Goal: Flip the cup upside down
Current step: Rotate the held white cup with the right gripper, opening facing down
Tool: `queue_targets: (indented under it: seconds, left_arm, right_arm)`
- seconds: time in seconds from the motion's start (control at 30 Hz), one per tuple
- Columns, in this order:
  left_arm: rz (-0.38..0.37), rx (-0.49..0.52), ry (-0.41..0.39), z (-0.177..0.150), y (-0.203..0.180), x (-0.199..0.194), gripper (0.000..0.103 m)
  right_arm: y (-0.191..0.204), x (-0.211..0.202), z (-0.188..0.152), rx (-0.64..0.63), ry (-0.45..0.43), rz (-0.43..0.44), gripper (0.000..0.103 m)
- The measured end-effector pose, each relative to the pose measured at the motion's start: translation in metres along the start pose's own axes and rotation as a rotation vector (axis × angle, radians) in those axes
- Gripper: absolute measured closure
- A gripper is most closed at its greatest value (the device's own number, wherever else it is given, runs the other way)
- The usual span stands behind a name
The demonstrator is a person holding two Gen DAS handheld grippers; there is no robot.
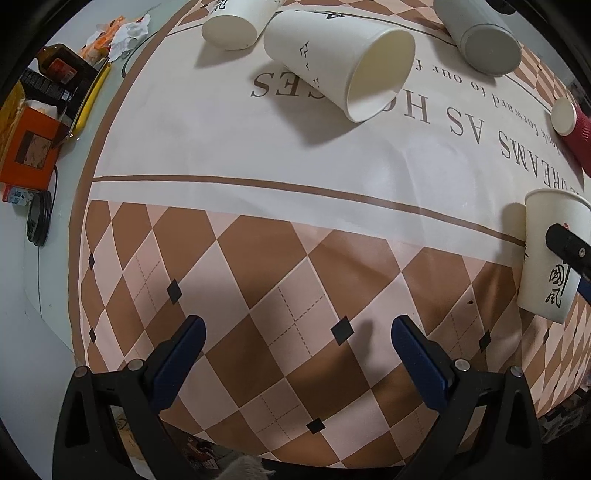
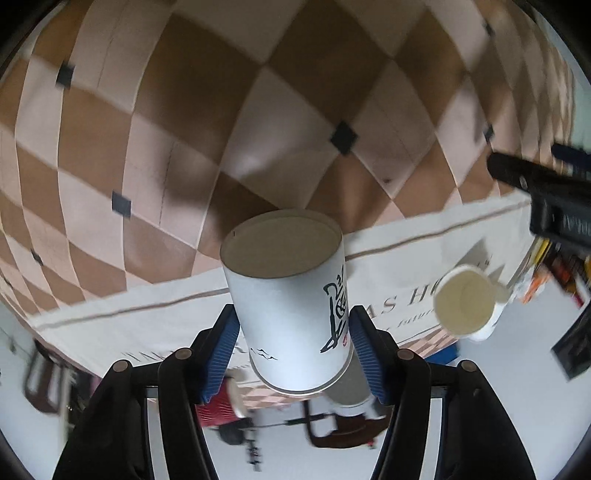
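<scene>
My right gripper (image 2: 291, 325) is shut on a white paper cup (image 2: 288, 299) with black calligraphy. Its flat base faces away from the camera, toward the checkered cloth (image 2: 184, 110), and its rim points back at the camera. In the left wrist view the same cup (image 1: 550, 258) hangs at the far right above the cloth, with one black finger (image 1: 569, 247) of the right gripper across it. My left gripper (image 1: 295, 332) is open and empty over the brown and pink diamond pattern (image 1: 258, 288).
Another white paper cup (image 1: 340, 62) lies on its side mid-table, mouth toward me. A second white cup (image 1: 236, 22), a grey cup (image 1: 480, 33) and a red cup (image 1: 572, 129) lie beyond. Boxes and clutter (image 1: 37, 129) sit off the cloth at left.
</scene>
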State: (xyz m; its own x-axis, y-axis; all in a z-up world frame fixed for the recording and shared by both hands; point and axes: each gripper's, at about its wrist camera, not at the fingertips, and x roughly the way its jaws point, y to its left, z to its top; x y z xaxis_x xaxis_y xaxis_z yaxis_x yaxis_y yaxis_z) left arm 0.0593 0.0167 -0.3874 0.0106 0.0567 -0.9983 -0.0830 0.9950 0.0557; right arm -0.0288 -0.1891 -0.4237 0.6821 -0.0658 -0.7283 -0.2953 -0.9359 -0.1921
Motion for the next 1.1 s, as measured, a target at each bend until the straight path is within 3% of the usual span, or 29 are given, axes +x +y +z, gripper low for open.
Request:
queue_targets:
  seconds: [0.1, 0.23, 0.6, 0.83, 0.97, 1.1]
  left_arm:
    - [0.004, 0.005, -0.016, 0.002, 0.004, -0.002, 0.0]
    - [0.011, 0.01, -0.032, 0.007, 0.006, -0.009, 0.0]
    - [0.026, 0.027, -0.06, 0.02, 0.001, -0.02, 0.0]
    - [0.038, 0.018, -0.071, 0.024, 0.0, -0.026, 0.0]
    - [0.043, 0.014, -0.071, 0.015, -0.006, -0.031, 0.0]
    - [0.035, 0.012, -0.07, 0.006, -0.016, -0.034, 0.0]
  right_arm:
    - [-0.015, -0.002, -0.005, 0.131, 0.007, 0.041, 0.041]
    - [-0.034, -0.004, -0.021, 0.339, 0.02, 0.164, 0.041]
    - [-0.046, 0.033, -0.099, 1.07, 0.006, 0.837, 0.041]
    - [-0.041, 0.074, -0.141, 1.4, -0.014, 1.158, 0.041]
    - [-0.024, 0.098, -0.159, 1.599, -0.008, 1.387, 0.041]
    - [-0.008, 0.114, -0.168, 1.727, 0.016, 1.492, 0.041]
